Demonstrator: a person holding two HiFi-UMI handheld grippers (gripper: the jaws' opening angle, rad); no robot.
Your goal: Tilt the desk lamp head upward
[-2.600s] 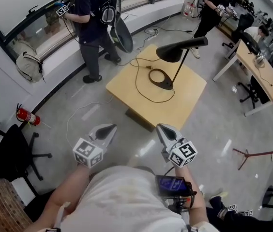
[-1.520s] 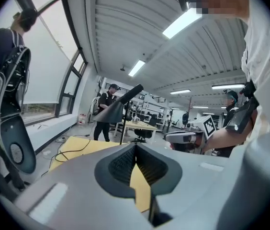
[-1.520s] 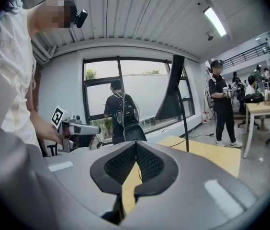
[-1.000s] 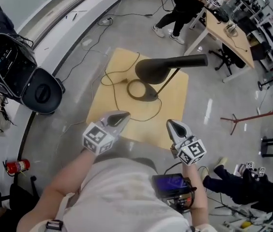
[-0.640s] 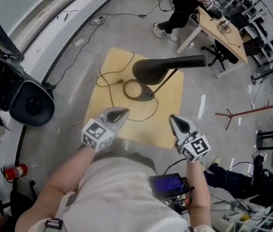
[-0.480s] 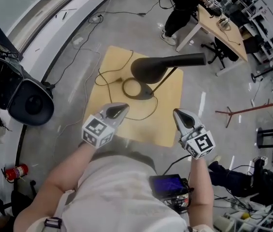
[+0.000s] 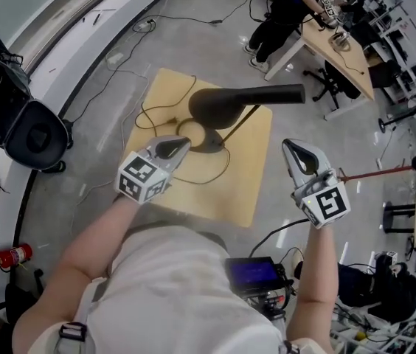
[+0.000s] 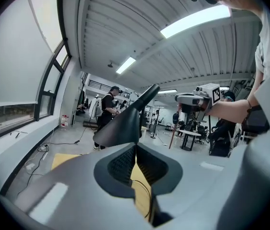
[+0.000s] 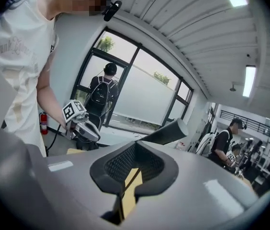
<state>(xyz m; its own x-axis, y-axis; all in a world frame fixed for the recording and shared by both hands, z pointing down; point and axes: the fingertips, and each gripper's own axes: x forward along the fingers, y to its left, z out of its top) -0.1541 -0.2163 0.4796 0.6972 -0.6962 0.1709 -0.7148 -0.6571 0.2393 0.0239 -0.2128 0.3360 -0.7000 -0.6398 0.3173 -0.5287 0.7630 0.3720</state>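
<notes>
A black desk lamp stands on a low wooden table [image 7: 245, 185]. Its cone head [image 7: 218, 105] and long tube [image 7: 282, 93] lie roughly level above the ring base [image 7: 192, 133], with a cable curling beside it. My left gripper [image 7: 172, 147] is shut and empty, its tip over the table's near left part close to the base. My right gripper [image 7: 301, 155] is shut and empty, off the table's right edge over the floor. In the left gripper view the lamp head [image 8: 123, 125] sits just beyond the shut left gripper [image 8: 136, 148]. The right gripper view shows the tube [image 9: 166, 132] past the shut right gripper [image 9: 134, 151].
A black open case [image 7: 25, 133] lies at the left by the window ledge. Cables trail over the floor. A desk [image 7: 338, 52] and a person [image 7: 288, 9] are at the far right. A red-legged stand [image 7: 385, 171] is at the right, a fire extinguisher [image 7: 4, 256] at lower left.
My right gripper has swung out to the right, off the table's edge. My left gripper has moved forward toward the lamp base. Both stay shut.
</notes>
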